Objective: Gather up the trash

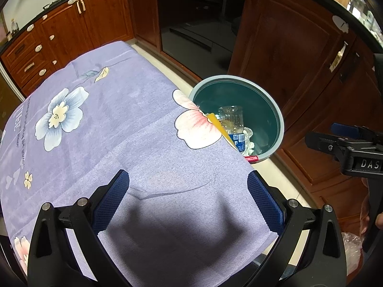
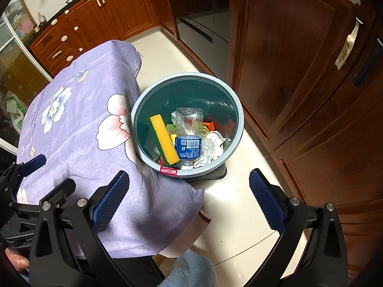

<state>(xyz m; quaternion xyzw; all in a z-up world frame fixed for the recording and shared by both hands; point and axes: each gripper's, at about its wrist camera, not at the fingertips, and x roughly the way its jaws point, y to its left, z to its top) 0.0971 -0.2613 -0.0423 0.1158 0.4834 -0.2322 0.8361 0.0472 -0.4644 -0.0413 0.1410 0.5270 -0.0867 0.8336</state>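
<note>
A round blue-green trash bin (image 2: 235,100) stands on the floor beside the table; it also shows in the left wrist view (image 1: 277,117). Inside lie a clear plastic bottle (image 2: 189,134), a yellow-green sponge (image 2: 164,138), crumpled white paper (image 2: 213,146) and orange scraps (image 2: 216,123). My left gripper (image 1: 189,198) is open and empty above the table with the purple flowered cloth (image 1: 119,129). My right gripper (image 2: 189,198) is open and empty, above the table's edge and the floor, short of the bin. The bottle (image 1: 233,122) and sponge (image 1: 219,125) show partly in the left wrist view.
Brown wooden cabinets (image 2: 299,71) stand close to the right of the bin, with an oven (image 1: 201,24) behind. Cream floor tiles (image 2: 239,203) lie between table and cabinets. A blue cloth (image 2: 189,270) sits low by the table. The right gripper shows in the left wrist view (image 1: 344,146).
</note>
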